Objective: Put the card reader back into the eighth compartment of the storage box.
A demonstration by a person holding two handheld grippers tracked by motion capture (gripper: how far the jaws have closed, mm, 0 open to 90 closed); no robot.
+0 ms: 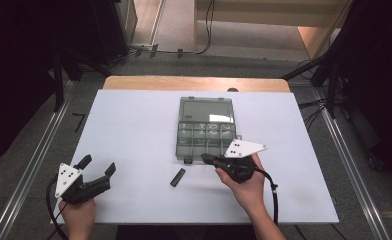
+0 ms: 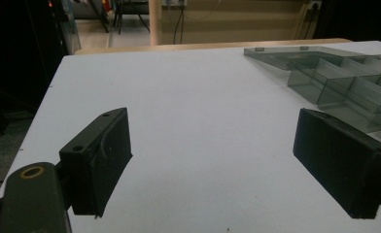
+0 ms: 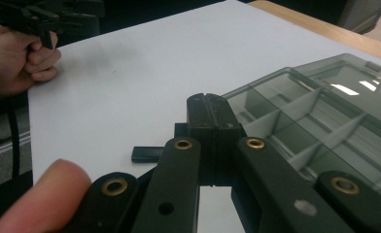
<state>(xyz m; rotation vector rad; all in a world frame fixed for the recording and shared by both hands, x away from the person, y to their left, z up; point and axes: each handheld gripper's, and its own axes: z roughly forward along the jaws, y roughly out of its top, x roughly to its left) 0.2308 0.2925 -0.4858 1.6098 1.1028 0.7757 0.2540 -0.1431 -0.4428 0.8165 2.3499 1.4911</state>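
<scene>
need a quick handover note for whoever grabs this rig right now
Left tool: open, empty, resting at the near left of the white table.
Right tool: shut, nothing between its jaws, at the near edge of the compartment box.
Box lies open at table centre, compartments look empty.
Small black piece lies loose on the table in front of the box.
Done: nothing visibly placed. Left: probably pick up the black piece.

Even overhead light keeps the white rectangular surface (image 1: 134, 130) bright against dim, dark surroundings, glare streaks the smoky transparent plastic compartment box (image 1: 206, 129), shadows stay faint, and close-up black tongs (image 3: 209, 104) blur softly.
</scene>
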